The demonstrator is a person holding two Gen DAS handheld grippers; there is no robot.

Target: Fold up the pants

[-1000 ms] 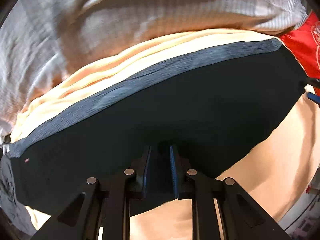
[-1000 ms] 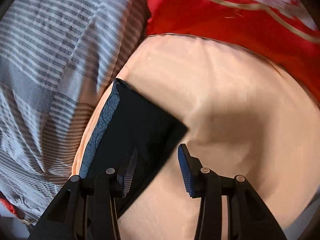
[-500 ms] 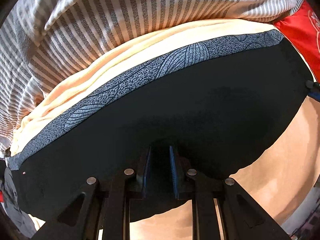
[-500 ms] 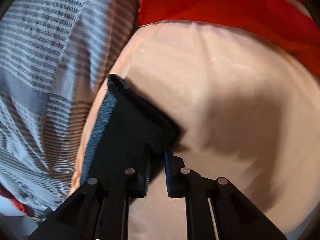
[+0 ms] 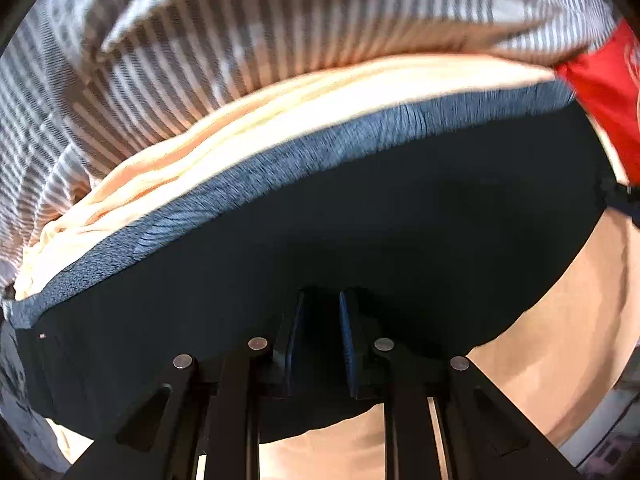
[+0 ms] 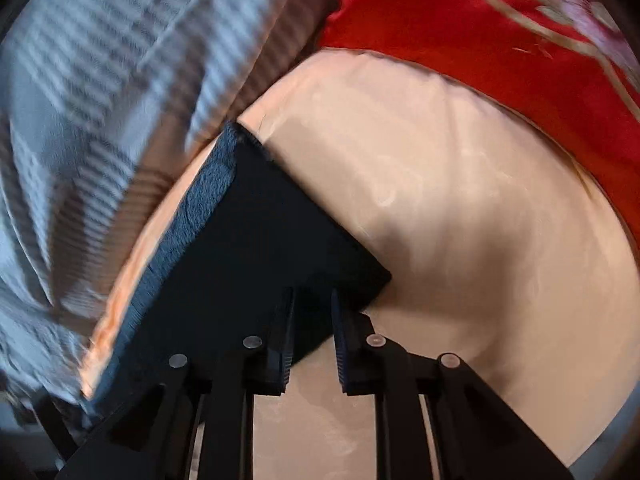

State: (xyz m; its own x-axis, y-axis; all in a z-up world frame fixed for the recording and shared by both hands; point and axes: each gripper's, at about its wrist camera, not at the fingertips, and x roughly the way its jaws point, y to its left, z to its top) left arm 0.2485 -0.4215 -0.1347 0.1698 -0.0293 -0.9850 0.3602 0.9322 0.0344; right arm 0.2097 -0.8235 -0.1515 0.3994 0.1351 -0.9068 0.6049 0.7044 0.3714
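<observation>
A smooth peach bedsheet [image 6: 460, 200] covers the bed, with a grey-striped blanket [image 5: 240, 40] and a red embroidered cloth [image 6: 460, 20] bordering it, warmly lit.

Black linkage arms with silver rivets, blue-padded fingers [image 5: 347, 336].

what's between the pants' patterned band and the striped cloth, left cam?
Left wrist view: a strip of peach sheet separates the patterned band of the pants from the striped cloth; nothing else lies there.
</observation>
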